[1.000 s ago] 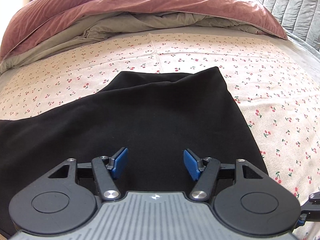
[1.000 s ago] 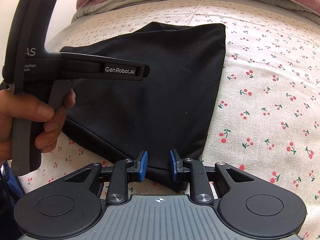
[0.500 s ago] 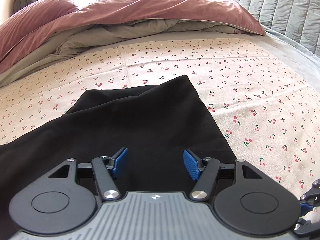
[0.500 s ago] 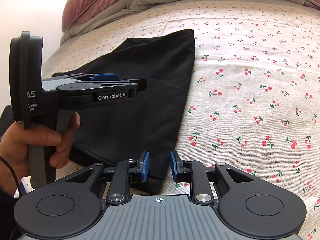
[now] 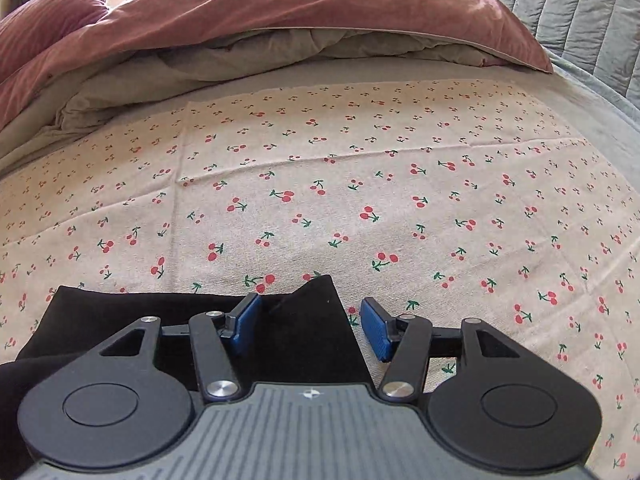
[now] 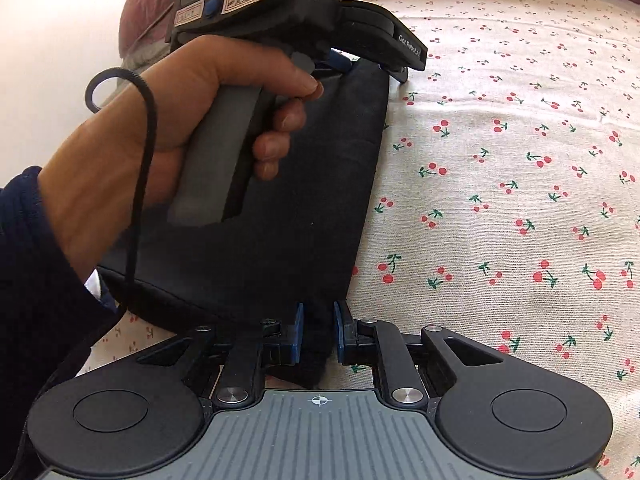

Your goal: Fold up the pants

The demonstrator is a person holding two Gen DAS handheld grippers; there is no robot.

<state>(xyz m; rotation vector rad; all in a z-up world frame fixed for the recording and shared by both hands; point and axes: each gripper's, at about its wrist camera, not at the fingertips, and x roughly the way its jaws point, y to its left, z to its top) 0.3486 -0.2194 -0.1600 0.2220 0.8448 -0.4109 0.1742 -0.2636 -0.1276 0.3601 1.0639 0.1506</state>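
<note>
Black pants (image 6: 304, 208) lie folded on the cherry-print sheet (image 6: 500, 200). My right gripper (image 6: 319, 336) is at their near right corner. Its jaws are closing, and bunched black cloth fills the gap between the blue pads. My left gripper (image 5: 310, 326) straddles the far right corner of the pants (image 5: 316, 300). Its jaws are closing too, but they stand well apart: the left pad is over the cloth and the right pad over bare sheet. In the right wrist view a hand (image 6: 180, 120) holds the left gripper (image 6: 376, 66) at that far corner.
A pink duvet (image 5: 320, 12) with a grey underside is bunched across the far end of the bed. A grey quilted cover (image 5: 568, 8) rises at the far right. The sheet (image 5: 360, 184) stretches beyond and to the right of the pants. A dark sleeve (image 6: 24, 280) fills the left edge.
The left gripper has travelled across the pants to their far right corner, so its view now shows mostly sheet. The right gripper's pads have drawn closer on the cloth.
</note>
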